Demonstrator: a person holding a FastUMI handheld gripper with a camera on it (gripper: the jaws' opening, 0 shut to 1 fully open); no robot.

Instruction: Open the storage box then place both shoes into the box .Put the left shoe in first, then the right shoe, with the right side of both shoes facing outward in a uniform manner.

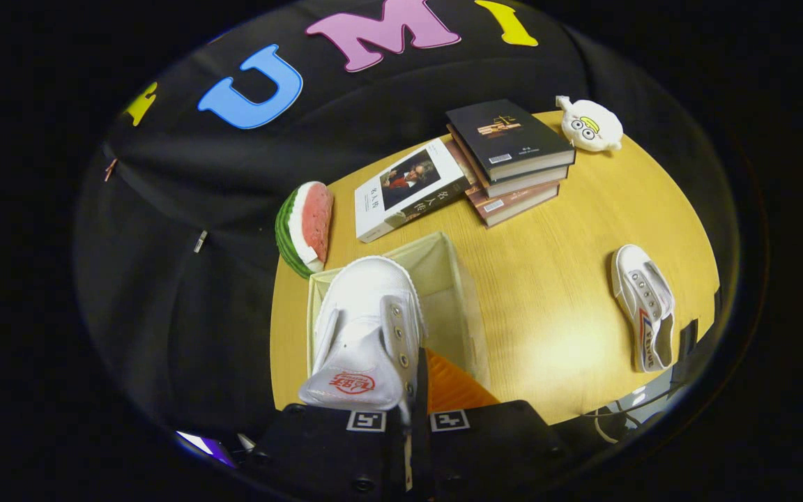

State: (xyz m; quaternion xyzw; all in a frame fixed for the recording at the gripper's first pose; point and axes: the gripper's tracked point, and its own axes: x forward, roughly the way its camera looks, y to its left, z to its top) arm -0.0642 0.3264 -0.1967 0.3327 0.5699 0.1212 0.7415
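Gripper view, one item per entry. Tongs point(407, 418): fingers drawn narrow together, pinching the rim of a white canvas shoe point(366, 335) near its heel opening; the shoe hangs toe-forward just ahead of the fingers, over the storage box point(454, 279). Storage box: cream fabric, lid already off or folded back, open mouth upward, standing at the near left part of the desk point(548, 293); an orange panel point(454, 387) shows beside it, close to the fingers. Second white shoe point(644, 307): lying on its side near the right edge of the desk, well apart from the box. Other stock: watermelon slice point(304, 226) at the left edge, beyond the box; a single book point(408, 187) and a stack of books point(509, 157) toward the far edge; a small plush toy point(590, 124) at the far right corner. Step in hand, by judgement: first shoe being set into the box. Next move calls for lowering it fully inside, correct side outward, releasing, then fetching the second shoe.
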